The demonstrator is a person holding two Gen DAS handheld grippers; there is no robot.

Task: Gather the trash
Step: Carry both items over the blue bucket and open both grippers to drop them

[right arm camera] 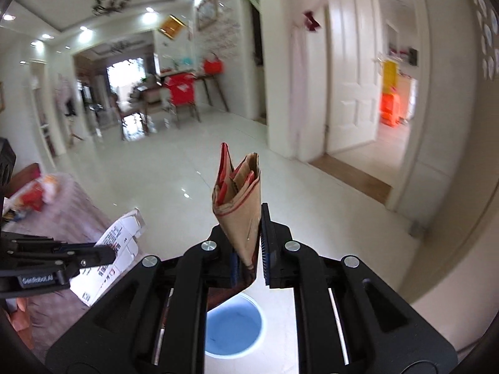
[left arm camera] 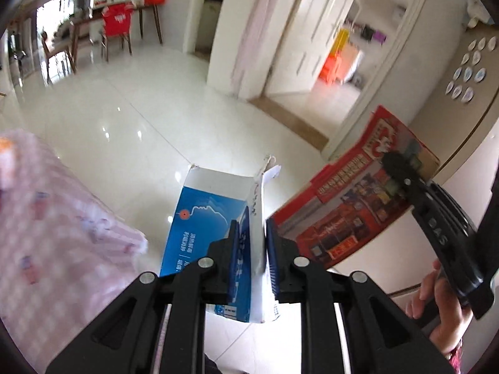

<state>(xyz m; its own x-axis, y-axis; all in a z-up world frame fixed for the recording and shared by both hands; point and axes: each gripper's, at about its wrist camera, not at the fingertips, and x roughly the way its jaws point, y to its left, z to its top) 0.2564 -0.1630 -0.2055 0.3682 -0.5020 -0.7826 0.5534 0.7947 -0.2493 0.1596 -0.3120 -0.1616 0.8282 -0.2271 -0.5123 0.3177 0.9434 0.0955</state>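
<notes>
My left gripper [left arm camera: 252, 243] is shut on a flattened blue and white carton [left arm camera: 212, 215], which sticks up and forward between the blue pads. In the right wrist view that same carton [right arm camera: 120, 243] shows at the left, held by the left gripper [right arm camera: 103, 254]. My right gripper [right arm camera: 248, 249] is shut on a folded red and brown cardboard package [right arm camera: 238, 199] that stands upright between its pads. From the left wrist view the package's printed red face [left arm camera: 358, 193] appears at the right, clamped in the right gripper [left arm camera: 397, 165]. A white bin with a blue liner [right arm camera: 232, 327] lies on the floor directly under the right gripper.
A pink checked cloth [left arm camera: 50, 233] covers a surface at the left, with red items [right arm camera: 34, 198] on it. Glossy white floor tiles [left arm camera: 149, 118] spread ahead. A white door [right arm camera: 349, 74] and an open doorway [left arm camera: 340, 62] stand at the right. Dining chairs [left arm camera: 115, 28] are far back.
</notes>
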